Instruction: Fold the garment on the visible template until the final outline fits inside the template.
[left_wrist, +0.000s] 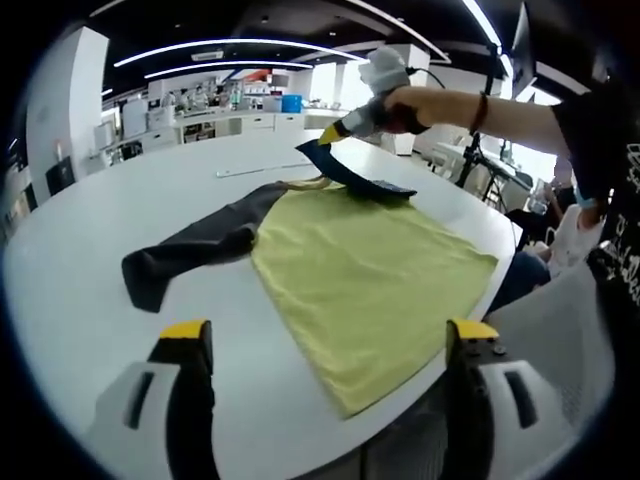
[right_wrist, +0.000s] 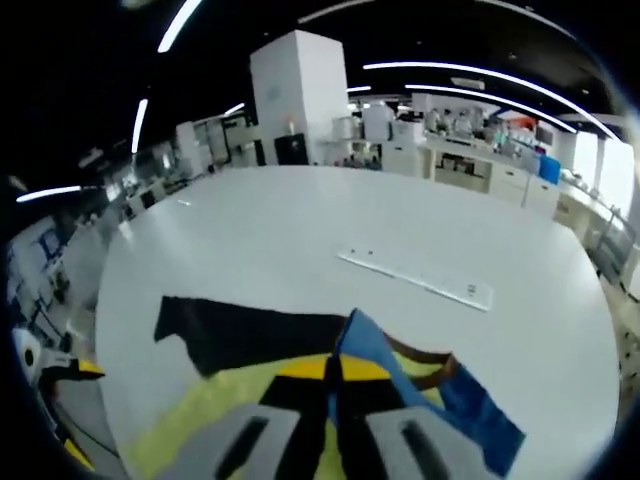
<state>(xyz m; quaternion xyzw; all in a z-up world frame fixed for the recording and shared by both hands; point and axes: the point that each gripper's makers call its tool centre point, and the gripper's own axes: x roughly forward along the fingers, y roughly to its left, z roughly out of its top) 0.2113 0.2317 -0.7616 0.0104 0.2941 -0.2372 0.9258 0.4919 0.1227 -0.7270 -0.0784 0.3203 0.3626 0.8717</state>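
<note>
Right gripper (left_wrist: 335, 133): jaws pinching the garment (left_wrist: 200, 245), lifting its blue fold above the yellow template (left_wrist: 370, 280). Left gripper (left_wrist: 325, 345): jaws gaping over the worktop (left_wrist: 90, 240).

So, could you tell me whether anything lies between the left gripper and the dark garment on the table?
Nothing visible does. The left gripper is open above bare white table, and the dark garment lies ahead, partly under the yellow template. The right gripper is shut on the garment's far blue edge.

A white table (left_wrist: 90, 240) bears a yellow template (left_wrist: 370, 280), dark garment (left_wrist: 190, 250) and white strip (right_wrist: 415, 278).
</note>
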